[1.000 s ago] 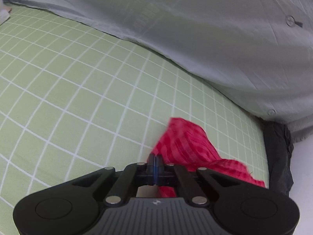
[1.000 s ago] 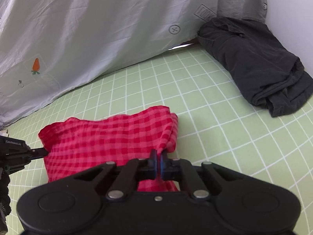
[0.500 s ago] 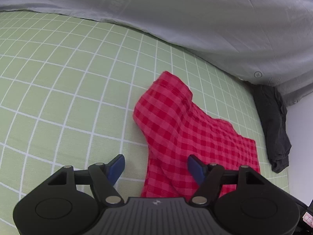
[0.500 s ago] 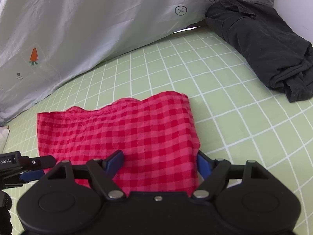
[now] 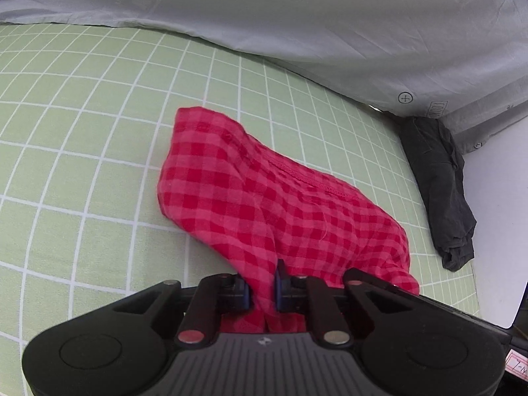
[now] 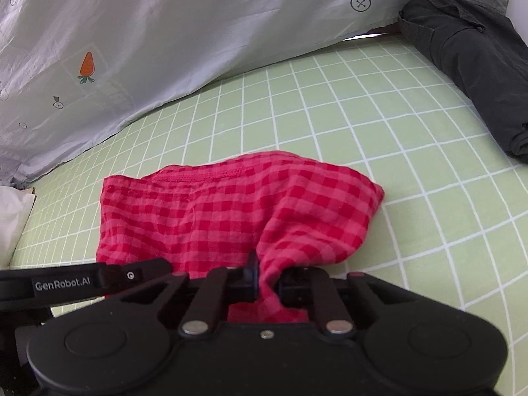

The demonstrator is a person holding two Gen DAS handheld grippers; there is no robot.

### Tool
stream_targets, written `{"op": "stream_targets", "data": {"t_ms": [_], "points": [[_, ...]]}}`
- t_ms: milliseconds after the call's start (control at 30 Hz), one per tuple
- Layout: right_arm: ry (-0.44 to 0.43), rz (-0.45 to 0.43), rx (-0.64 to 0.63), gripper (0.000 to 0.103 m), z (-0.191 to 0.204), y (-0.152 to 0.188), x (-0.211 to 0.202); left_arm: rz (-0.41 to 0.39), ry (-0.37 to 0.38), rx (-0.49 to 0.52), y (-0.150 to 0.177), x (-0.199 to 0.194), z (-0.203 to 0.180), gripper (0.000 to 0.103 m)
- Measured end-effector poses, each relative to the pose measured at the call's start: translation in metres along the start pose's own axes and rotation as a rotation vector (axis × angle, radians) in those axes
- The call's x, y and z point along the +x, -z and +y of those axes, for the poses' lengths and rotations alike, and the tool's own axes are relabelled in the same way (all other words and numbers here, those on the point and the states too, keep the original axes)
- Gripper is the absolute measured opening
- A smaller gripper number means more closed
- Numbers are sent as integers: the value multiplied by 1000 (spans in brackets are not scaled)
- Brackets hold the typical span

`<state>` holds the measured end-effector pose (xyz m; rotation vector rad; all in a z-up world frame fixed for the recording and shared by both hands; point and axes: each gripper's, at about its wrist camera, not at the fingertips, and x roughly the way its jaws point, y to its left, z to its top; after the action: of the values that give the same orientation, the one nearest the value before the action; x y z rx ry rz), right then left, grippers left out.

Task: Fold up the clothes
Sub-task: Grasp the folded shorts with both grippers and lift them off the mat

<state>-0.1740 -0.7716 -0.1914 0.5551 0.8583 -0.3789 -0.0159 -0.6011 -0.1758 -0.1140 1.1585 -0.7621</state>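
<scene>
Left tongs (image 5: pixel 263 285), right tongs (image 6: pixel 268 280) — both closing, angled downward.

Ahead of my left hand-held gripper (image 5: pixel 264 285), past the red checked cloth (image 5: pixel 264 204) bunched between its closing jaws, the green grid bed sheet (image 5: pixel 82 125) lies bare to the left and forward. The grey quilt (image 5: pixel 297 26) walls off the far side. To the right of my right hand-held gripper (image 6: pixel 265 279), open sheet runs to the dark folded garment (image 6: pixel 472 66) that blocks the far right corner.
</scene>
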Motion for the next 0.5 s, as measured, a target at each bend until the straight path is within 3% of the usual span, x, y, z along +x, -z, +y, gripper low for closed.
{"op": "stream_targets", "data": {"t_ms": [200, 500], "points": [[14, -35, 22, 9, 12, 14, -39, 5, 64, 30, 14, -20, -18, 10], [89, -109, 158, 8, -16, 50, -116, 112, 165, 188, 62, -30, -103, 10]]}}
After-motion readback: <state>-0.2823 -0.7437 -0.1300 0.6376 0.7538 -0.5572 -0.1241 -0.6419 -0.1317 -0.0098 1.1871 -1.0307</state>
